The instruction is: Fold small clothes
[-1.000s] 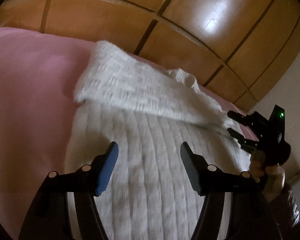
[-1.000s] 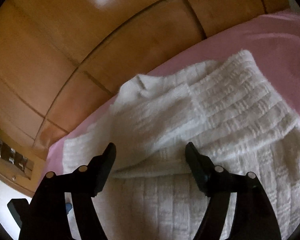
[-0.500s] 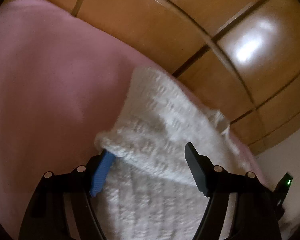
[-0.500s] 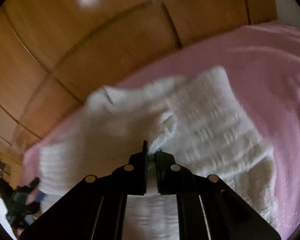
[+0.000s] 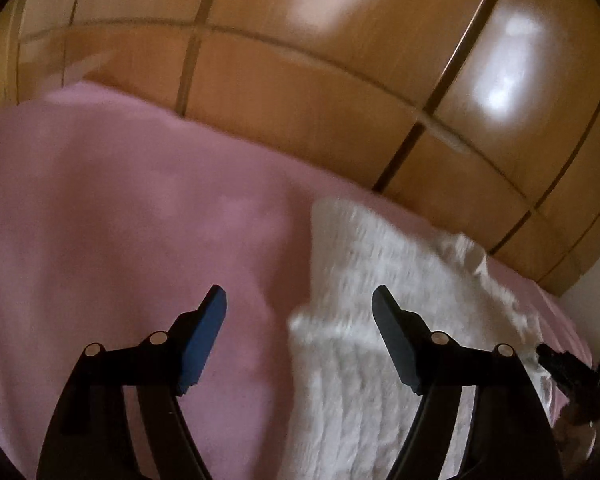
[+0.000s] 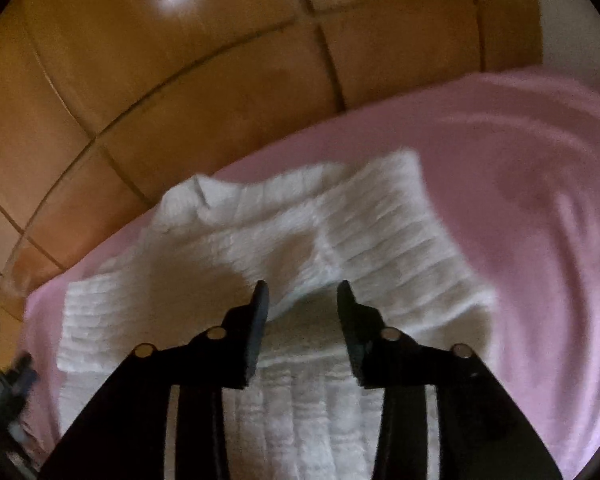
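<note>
A white knitted sweater (image 6: pixel 260 256) lies on a pink bed cover (image 6: pixel 540 200), both sleeves folded across its chest. It also shows in the left wrist view (image 5: pixel 380 280), right of centre. My left gripper (image 5: pixel 299 306) is open and empty, over the sweater's left edge, one finger above the pink cover (image 5: pixel 120 220). My right gripper (image 6: pixel 303 296) is partly open and empty, just above the folded sleeves at the sweater's middle. It also shows in the left wrist view (image 5: pixel 572 372) at the far right edge.
A wooden panelled wardrobe (image 5: pixel 320 80) stands right behind the bed; it also shows in the right wrist view (image 6: pixel 180 80). A white wall (image 6: pixel 572 20) is at the far right. The pink cover spreads wide on both sides of the sweater.
My right gripper was shut on the sleeve fold half a second ago and has now opened and let it go. My left gripper has moved left, off the sweater's edge.
</note>
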Available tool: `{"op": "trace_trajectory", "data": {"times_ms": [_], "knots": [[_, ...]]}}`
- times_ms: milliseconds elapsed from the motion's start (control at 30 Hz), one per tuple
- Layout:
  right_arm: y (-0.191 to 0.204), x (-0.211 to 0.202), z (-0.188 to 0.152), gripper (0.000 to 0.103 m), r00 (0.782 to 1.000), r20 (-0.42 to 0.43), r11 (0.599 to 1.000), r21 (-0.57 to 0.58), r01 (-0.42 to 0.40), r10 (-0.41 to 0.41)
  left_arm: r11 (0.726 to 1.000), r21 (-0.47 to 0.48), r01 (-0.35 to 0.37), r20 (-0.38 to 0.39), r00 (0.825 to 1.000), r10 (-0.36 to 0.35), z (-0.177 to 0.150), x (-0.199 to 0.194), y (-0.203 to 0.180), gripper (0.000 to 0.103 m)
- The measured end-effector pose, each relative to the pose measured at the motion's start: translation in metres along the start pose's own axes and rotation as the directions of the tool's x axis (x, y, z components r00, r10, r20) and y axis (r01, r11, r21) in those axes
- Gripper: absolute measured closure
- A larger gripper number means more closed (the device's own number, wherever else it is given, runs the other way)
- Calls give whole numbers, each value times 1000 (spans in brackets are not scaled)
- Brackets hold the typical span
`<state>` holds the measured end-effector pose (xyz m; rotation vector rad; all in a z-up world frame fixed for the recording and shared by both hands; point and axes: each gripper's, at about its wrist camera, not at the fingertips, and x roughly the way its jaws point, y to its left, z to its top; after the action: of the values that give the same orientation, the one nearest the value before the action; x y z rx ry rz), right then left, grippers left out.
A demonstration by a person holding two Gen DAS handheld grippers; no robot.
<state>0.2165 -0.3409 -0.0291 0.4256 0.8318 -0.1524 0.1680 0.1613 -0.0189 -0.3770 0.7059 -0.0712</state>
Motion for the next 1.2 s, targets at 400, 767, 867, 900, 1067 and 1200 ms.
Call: {"op": "trace_trajectory", "data": {"times_ms": [400,767,867,900,1067,1200], "knots": [[51,25,2,30,1000,-26,983,-183,-18,14,975,221,24,-89,996,-5,21,82,-75,29],[54,57,-11,12,998,-51,967,-255,21,-35,983,159,-95,-81,991,108,9,79,-56,29],[53,54,-11,11,998,-47,968,-252,19,-32,978,189,-88,-33,995,96,2,50,-59,29],[54,54,-11,11,998,-45,967,-253,23,-35,978,191,-81,-28,996,88,0,43,-60,29],[58,50,-13,7,997,-35,965,-258,51,-62,978,201,-52,5,999,52,-16,7,-63,24],[58,35,-20,3,998,-9,969,-241,53,-57,977,209,-32,-1,999,33,-28,-6,-63,24]]}}
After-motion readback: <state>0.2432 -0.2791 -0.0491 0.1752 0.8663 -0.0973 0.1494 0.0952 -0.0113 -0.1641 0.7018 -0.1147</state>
